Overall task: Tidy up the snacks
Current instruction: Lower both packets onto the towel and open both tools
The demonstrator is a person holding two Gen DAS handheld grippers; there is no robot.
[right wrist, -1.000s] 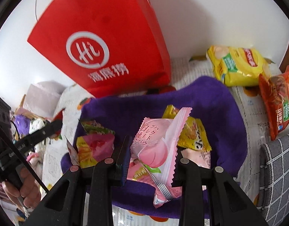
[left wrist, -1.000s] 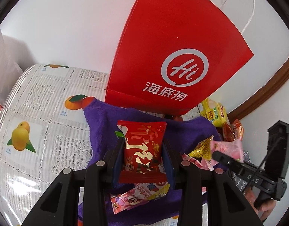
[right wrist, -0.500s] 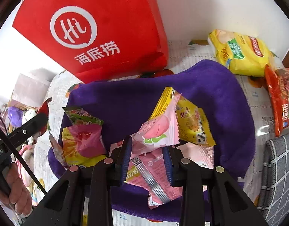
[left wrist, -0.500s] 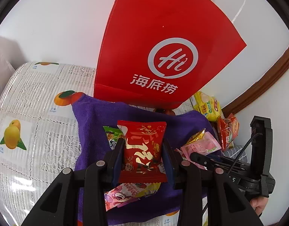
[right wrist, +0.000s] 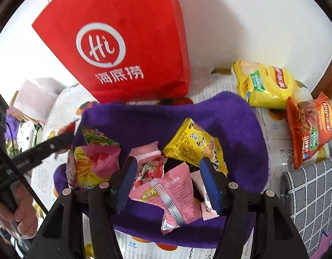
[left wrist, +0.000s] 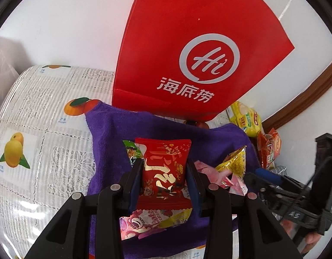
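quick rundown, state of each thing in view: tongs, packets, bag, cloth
left tongs: shut on the red foil snack packet, held upright
right tongs: open, jaws have just been opening, nothing gripped
pink peach snack packet: lying loose on the cloth below the right tongs
yellow snack packet: lying flat on the cloth
purple towel cloth: spread out, edges rumpled
red paper bag: standing upright

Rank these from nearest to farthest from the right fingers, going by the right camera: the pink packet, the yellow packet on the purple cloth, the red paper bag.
1. Pink packet: lying between the open right gripper fingers, released.
2. Yellow packet: just beyond the right-hand finger, on the purple cloth.
3. Red paper bag: standing behind the cloth, against the wall.
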